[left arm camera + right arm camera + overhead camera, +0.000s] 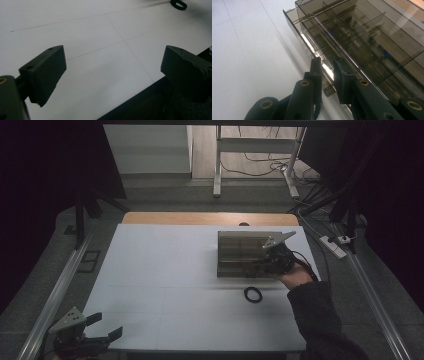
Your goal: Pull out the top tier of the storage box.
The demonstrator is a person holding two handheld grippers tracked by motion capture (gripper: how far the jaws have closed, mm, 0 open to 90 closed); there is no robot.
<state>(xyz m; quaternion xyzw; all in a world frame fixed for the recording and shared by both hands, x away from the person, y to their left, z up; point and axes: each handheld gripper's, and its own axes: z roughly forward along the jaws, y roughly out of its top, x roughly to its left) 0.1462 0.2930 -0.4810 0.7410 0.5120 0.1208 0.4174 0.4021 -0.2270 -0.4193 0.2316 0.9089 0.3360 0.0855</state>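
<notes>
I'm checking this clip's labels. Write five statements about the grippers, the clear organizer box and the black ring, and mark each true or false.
1. The right gripper has its fingers closed on the near wall of the smoky clear organizer box. True.
2. The left gripper holds the black ring. False: its fingers are wide apart with nothing between them, over the near left corner of the white table.
3. The black ring lies inside the box. False: it lies on the table, in front of the box.
4. The box has dividers forming compartments. True.
5. The box stands at the table's left edge. False: it sits toward the far right side.
</notes>
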